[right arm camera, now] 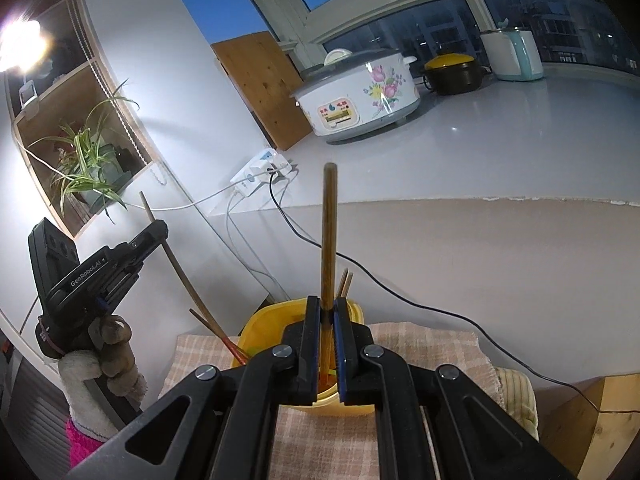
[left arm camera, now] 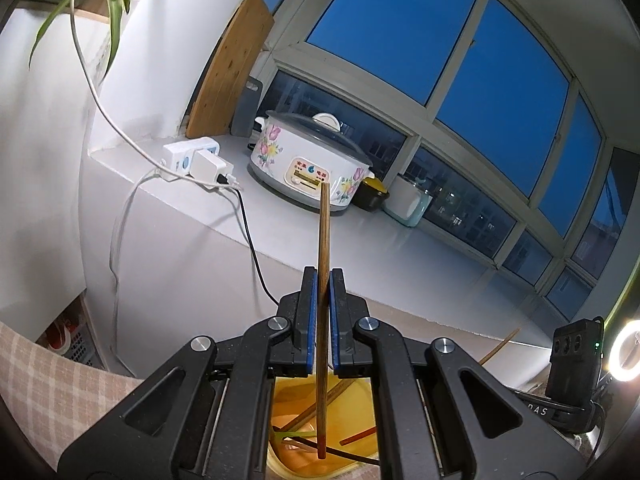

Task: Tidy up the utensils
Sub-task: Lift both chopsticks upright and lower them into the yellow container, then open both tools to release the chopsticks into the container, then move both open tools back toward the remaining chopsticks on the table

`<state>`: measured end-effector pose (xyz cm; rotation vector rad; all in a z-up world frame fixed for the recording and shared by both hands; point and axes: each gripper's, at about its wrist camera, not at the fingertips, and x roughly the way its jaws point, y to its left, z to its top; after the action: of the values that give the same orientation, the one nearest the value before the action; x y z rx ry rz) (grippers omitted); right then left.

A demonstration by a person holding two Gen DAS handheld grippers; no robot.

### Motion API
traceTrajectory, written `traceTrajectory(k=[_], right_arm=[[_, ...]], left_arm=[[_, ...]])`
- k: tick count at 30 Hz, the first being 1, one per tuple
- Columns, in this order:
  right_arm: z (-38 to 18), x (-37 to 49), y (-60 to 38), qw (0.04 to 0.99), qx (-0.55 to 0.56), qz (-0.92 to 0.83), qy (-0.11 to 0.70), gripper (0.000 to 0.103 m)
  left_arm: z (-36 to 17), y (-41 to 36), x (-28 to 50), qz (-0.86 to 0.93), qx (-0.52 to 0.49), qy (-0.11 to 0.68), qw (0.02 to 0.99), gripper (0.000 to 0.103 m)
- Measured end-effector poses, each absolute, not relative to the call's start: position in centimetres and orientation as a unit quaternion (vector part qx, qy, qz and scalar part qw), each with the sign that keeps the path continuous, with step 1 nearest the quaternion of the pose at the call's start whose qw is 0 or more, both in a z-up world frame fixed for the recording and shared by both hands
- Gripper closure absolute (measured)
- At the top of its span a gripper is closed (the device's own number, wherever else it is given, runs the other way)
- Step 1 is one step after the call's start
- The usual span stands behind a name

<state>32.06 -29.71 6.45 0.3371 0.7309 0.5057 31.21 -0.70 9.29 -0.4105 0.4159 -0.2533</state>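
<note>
In the left wrist view my left gripper (left arm camera: 324, 280) is shut on a brown wooden chopstick (left arm camera: 323, 232). It stands upright, its red tip hanging over the yellow container (left arm camera: 288, 396), where several chopsticks (left arm camera: 332, 394) lie crossed. In the right wrist view my right gripper (right arm camera: 329, 304) is shut on a second wooden chopstick (right arm camera: 330, 232), upright above the same yellow container (right arm camera: 260, 320). At the left of that view the left gripper (right arm camera: 159, 229) grips its slanted chopstick (right arm camera: 180, 268), in a gloved hand (right arm camera: 116, 352).
The container sits on a checked cloth (right arm camera: 432, 352). Behind is a white ledge with a floral cooker (right arm camera: 356, 96), a power strip (right arm camera: 260, 168) with trailing cables, a wooden board (right arm camera: 264, 84) and a black pot (right arm camera: 454, 74). A wooden block (right arm camera: 592, 424) is at right.
</note>
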Motion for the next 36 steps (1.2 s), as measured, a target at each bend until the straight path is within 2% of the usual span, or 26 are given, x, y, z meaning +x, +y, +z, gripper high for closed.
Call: traceTrajectory(k=[11,13,15,16,32,36], right_arm=[[5.2,31.6,-28.1,0.882,0.148,0.257,0.367,0.097],[5.1,31.3,-27.9,0.885,0.136,0.253,0.367,0.093],[5.0,31.1,-27.8,0.887,0.132,0.252,0.363,0.072],[5.0,31.0,-27.8,0.888,0.132,0.250,0.362,0.069],[4.4,28.0,-29.0,0.892,0.136,0.241,0.359,0.067],[3.9,27.0,-28.7,0.889,0.132,0.243,0.364,0.063]], left_arm=[[7.1,-1.6,30.1,-0.136,-0.183,0.237,0.944,0.100],[6.7,-1.8,29.8,-0.141,-0.180,0.249,0.941,0.095],[6.4,-1.9,29.2,-0.145,-0.177,0.256,0.939,0.091],[6.3,-2.0,28.9,-0.146,-0.175,0.257,0.939,0.090],[6.1,0.2,23.6,-0.132,-0.154,0.262,0.944,0.090],[5.5,1.0,22.2,-0.121,-0.147,0.270,0.944,0.090]])
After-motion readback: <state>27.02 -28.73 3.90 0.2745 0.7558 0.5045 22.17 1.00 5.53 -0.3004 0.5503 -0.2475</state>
